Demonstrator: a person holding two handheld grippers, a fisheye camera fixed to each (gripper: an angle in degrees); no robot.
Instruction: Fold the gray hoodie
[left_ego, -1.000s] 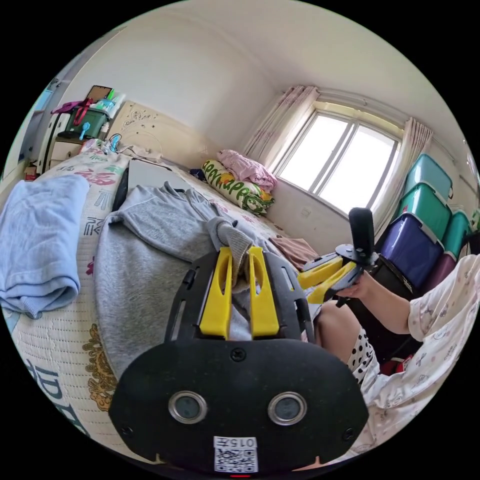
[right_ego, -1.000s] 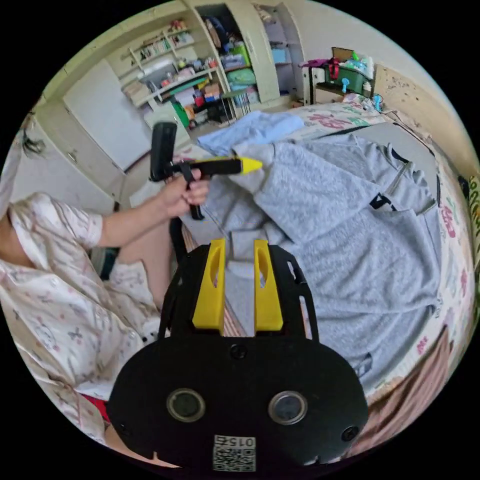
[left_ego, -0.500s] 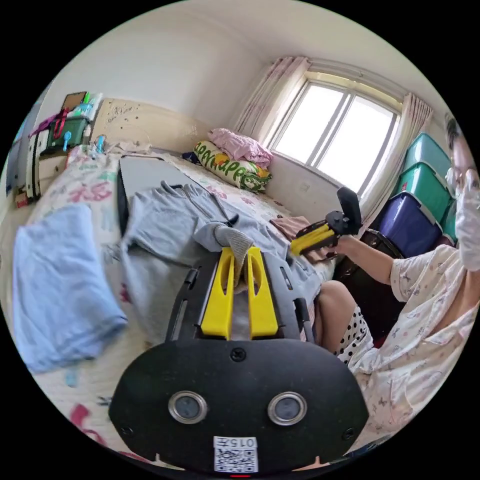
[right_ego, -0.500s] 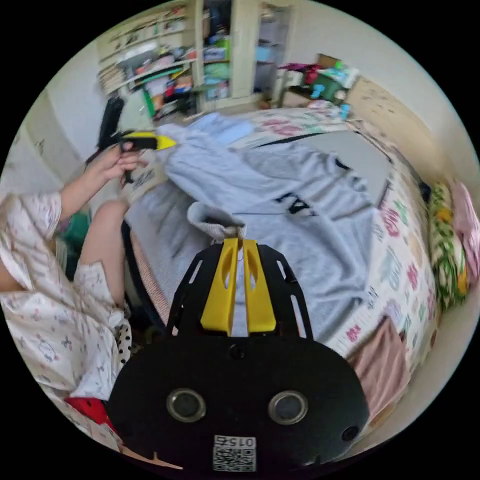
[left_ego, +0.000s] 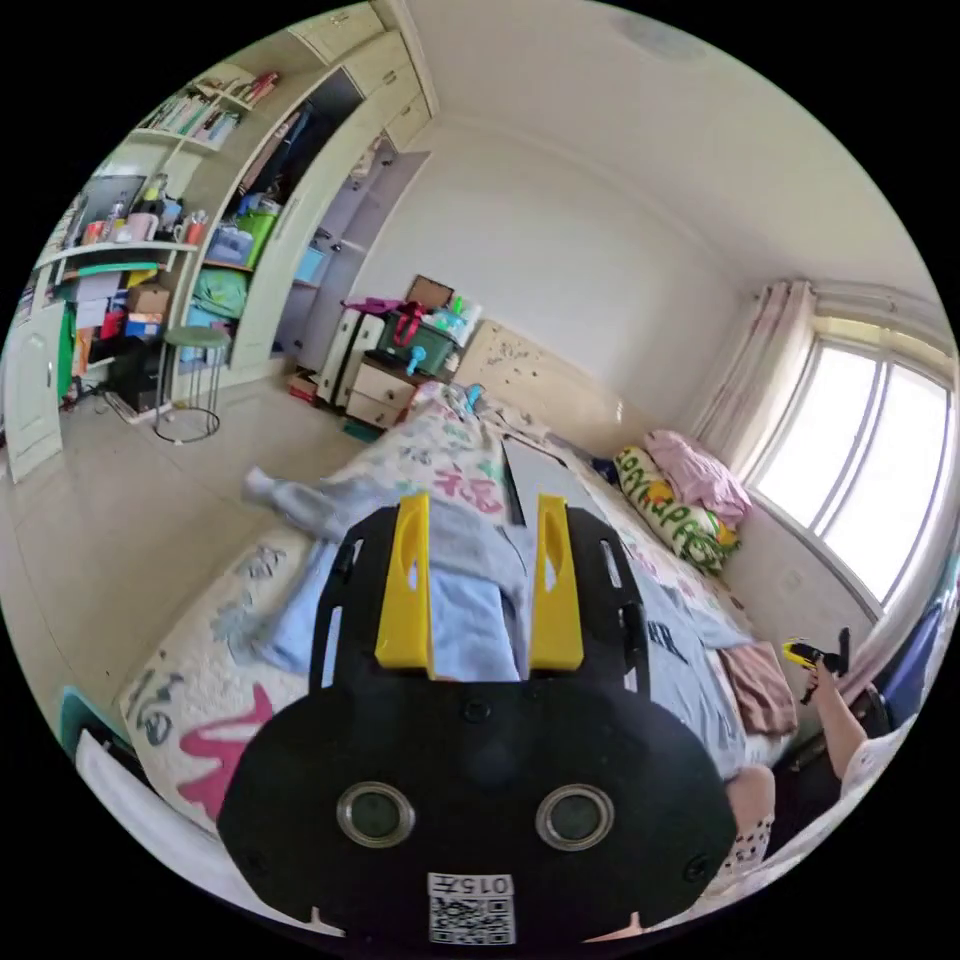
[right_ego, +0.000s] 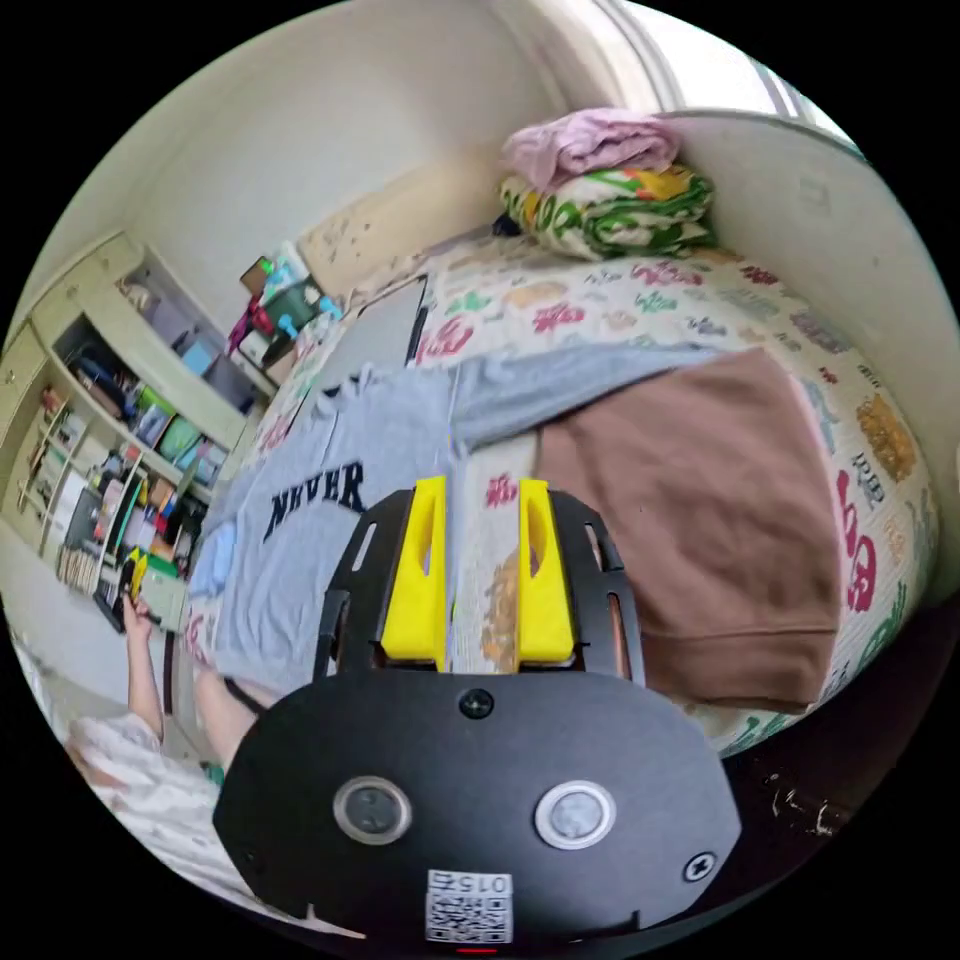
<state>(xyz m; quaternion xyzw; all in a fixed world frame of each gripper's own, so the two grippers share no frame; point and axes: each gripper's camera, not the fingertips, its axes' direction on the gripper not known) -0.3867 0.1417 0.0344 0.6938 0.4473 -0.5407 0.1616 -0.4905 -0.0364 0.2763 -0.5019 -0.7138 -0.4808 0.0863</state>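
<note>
The gray hoodie (right_ego: 320, 470) lies spread flat on the bed, front up, with dark lettering across its chest. One sleeve (right_ego: 580, 375) stretches out sideways toward the brown garment. My right gripper (right_ego: 481, 490) hovers open over the bed beside the hoodie's edge, holding nothing. My left gripper (left_ego: 480, 510) is open too, above the other side of the hoodie (left_ego: 690, 650), where gray cloth and light blue cloth show between its jaws without being pinched. Far off, each gripper appears small in a hand: the right gripper (left_ego: 805, 655) and the left gripper (right_ego: 135, 575).
A brown garment (right_ego: 700, 520) lies flat next to the hoodie. A light blue garment (left_ego: 290, 620) sits near the bed's edge. Pillows and a pink bundle (right_ego: 600, 190) are by the window wall. Shelves and a stool (left_ego: 190, 380) stand across the floor.
Both grippers have let go of the hoodie cuffs and opened. The hands have swung apart to opposite sides of the bed, and the hoodie now lies flat with its lettering up.
</note>
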